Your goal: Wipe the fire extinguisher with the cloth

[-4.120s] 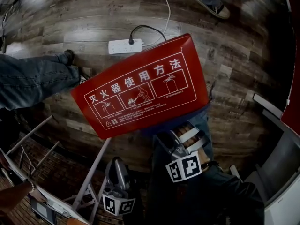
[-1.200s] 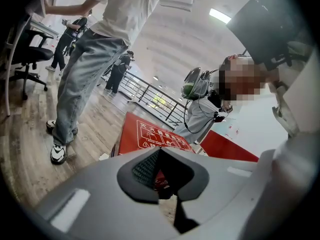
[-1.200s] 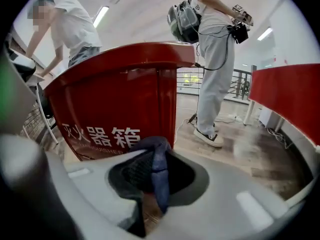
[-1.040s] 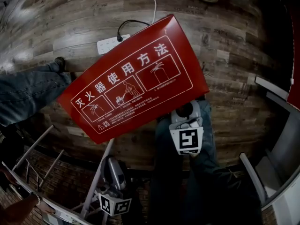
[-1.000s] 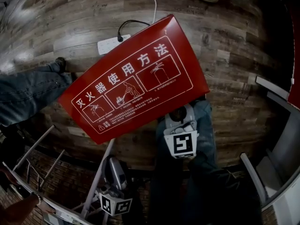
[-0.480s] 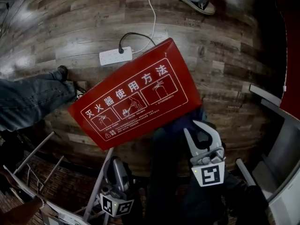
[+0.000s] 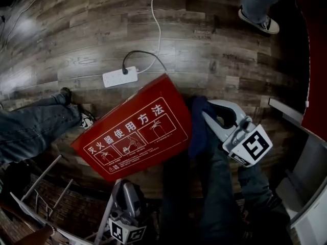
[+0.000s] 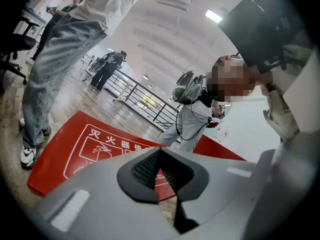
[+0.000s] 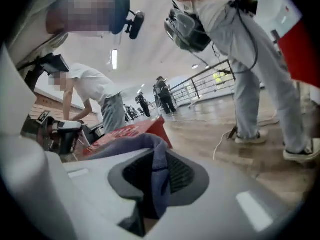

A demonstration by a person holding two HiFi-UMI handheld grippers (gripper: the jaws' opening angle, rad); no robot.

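Note:
A red fire-extinguisher panel (image 7: 135,134) with white use diagrams lies tilted above the wood floor at the middle of the head view. My right gripper (image 7: 208,112) is just off its right edge, shut on a dark blue cloth (image 7: 198,126) that hangs down beside the panel. The right gripper view shows the cloth (image 9: 159,176) pinched between the pads, with the red panel (image 9: 131,130) behind. My left gripper (image 7: 124,188) is low, below the panel's near edge. In the left gripper view its jaws (image 8: 160,170) are shut with nothing in them, and the panel (image 8: 75,146) lies ahead.
A white power strip (image 7: 120,77) with cables lies on the floor beyond the panel. A person's jeans leg (image 7: 30,129) is at the left and shoes (image 7: 258,15) at the top right. A metal frame (image 7: 43,170) stands lower left, a grey cabinet (image 7: 301,152) at the right.
My right gripper has swung out from under the panel's lower edge to its right side, carrying the cloth. The panel now shows smaller and lower left. The left gripper stays low.

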